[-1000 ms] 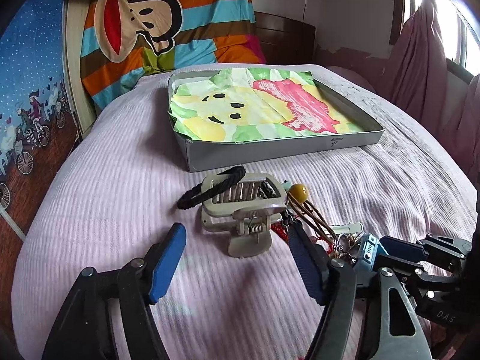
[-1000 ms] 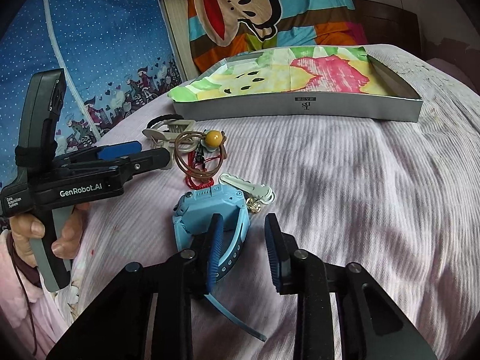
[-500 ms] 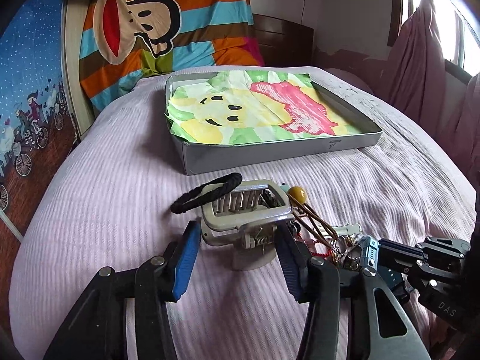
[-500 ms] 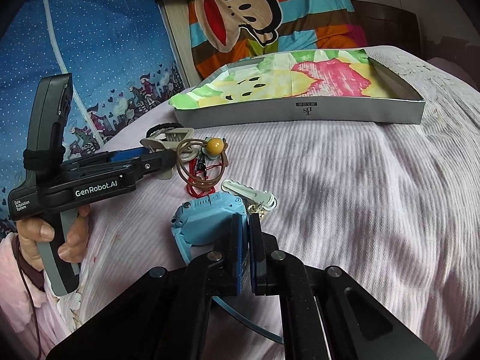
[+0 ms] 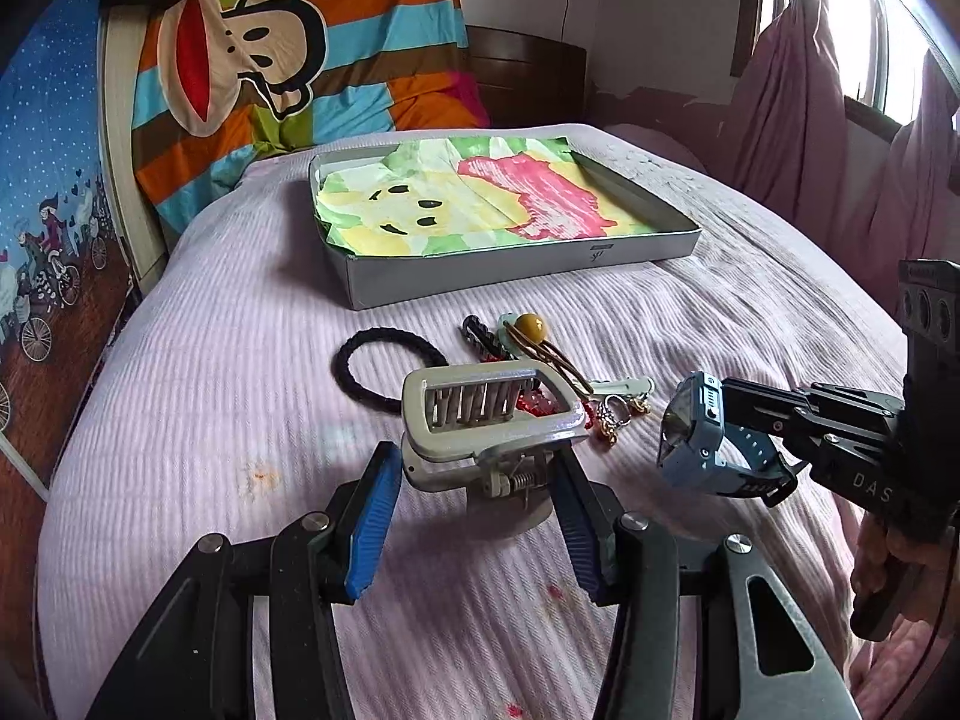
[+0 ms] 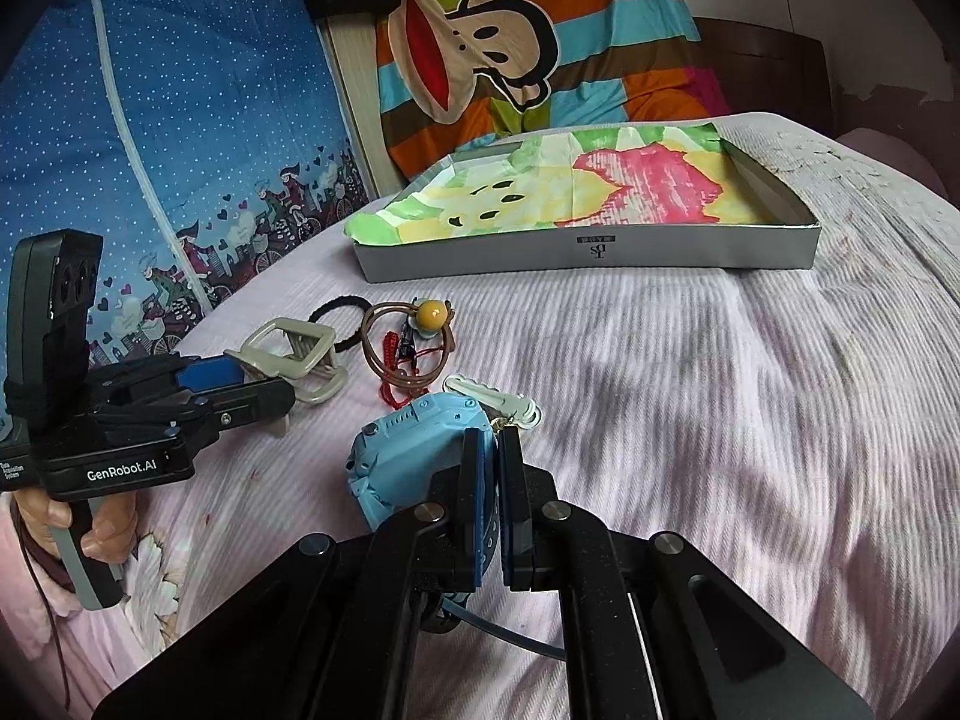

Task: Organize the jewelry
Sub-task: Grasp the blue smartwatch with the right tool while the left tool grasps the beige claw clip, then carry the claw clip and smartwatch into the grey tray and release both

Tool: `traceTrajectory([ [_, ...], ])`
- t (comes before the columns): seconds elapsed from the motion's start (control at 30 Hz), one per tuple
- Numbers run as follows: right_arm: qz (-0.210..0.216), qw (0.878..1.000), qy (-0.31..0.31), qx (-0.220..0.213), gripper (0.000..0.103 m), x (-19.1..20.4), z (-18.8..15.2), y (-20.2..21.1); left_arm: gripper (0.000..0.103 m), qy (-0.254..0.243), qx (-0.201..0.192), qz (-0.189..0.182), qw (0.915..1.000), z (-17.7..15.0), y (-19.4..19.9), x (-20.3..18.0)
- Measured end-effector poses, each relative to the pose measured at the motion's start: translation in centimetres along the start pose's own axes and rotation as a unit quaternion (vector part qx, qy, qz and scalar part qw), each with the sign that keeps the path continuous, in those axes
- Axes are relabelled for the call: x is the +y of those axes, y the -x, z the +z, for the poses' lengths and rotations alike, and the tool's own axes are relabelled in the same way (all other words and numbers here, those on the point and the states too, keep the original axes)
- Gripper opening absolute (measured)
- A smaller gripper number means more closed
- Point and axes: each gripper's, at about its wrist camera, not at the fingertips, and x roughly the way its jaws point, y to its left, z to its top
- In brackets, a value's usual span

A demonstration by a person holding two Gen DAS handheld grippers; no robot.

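Note:
My left gripper (image 5: 474, 501) has closed its blue pads on the handle of a beige claw hair clip (image 5: 489, 414) and holds it just above the pink bedspread; it also shows in the right wrist view (image 6: 291, 354). My right gripper (image 6: 497, 504) is shut on the strap of a blue watch (image 6: 414, 456), lifted off the bed, which also shows in the left wrist view (image 5: 699, 438). A black hair tie (image 5: 372, 360), a brown elastic with a yellow bead (image 5: 531, 327), a red cord (image 6: 399, 387) and a pale clip (image 5: 621, 385) lie between them.
A grey shallow box (image 5: 648, 252) lined with a colourful drawing sits further up the bed, also in the right wrist view (image 6: 660, 255). A striped monkey blanket (image 5: 288, 60) hangs at the headboard. Pink curtains (image 5: 840, 138) hang at the right.
My left gripper closed on the claw clip and lifted it back off the pile. My right gripper closed on the watch strap and raised the watch.

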Motion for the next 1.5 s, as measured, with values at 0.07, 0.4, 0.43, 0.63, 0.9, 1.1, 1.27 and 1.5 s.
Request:
traceTrajectory([
  [0.07,-0.001,1.0,-0.002,-0.008,0.004,-0.1,0.2,0.4,0.048,0.0,-0.009,-0.002,1.0,0.1,0.4,-0.2],
  [0.4,0.001,0.998,-0.015,-0.065,0.004,-1.1,4.7,1.0,0.048,0.03,-0.076,0.012,0.9966,4.0,1.2,-0.3],
  [0.43,-0.001,0.997,-0.014,-0.072,0.004,-1.2,5.6,0.8,0.048,0.034,-0.083,0.017,0.9958,4.9,1.0,-0.2],
  [0.63,-0.019,0.996,-0.014,-0.087,0.004,-1.7,9.9,-1.9,0.048,0.052,-0.093,0.039,0.9936,9.6,-1.9,1.3],
  [0.9,-0.035,0.996,-0.045,-0.071,0.004,-2.9,13.9,-8.8,0.048,0.074,-0.055,0.052,0.9944,12.3,-7.1,4.0],
  [1.1,-0.048,0.997,-0.05,-0.043,0.004,-3.5,14.4,-12.5,0.048,0.081,-0.027,0.051,0.9951,12.8,-9.4,4.5],
  [1.27,-0.054,0.997,-0.044,-0.029,0.005,-3.7,14.6,-13.5,0.048,0.081,-0.005,0.054,0.9952,12.2,-10.6,4.2],
  [1.5,-0.033,0.997,-0.054,-0.039,0.006,-4.5,14.2,-13.0,0.059,0.086,-0.016,0.046,0.9951,11.8,-10.2,3.9],
])
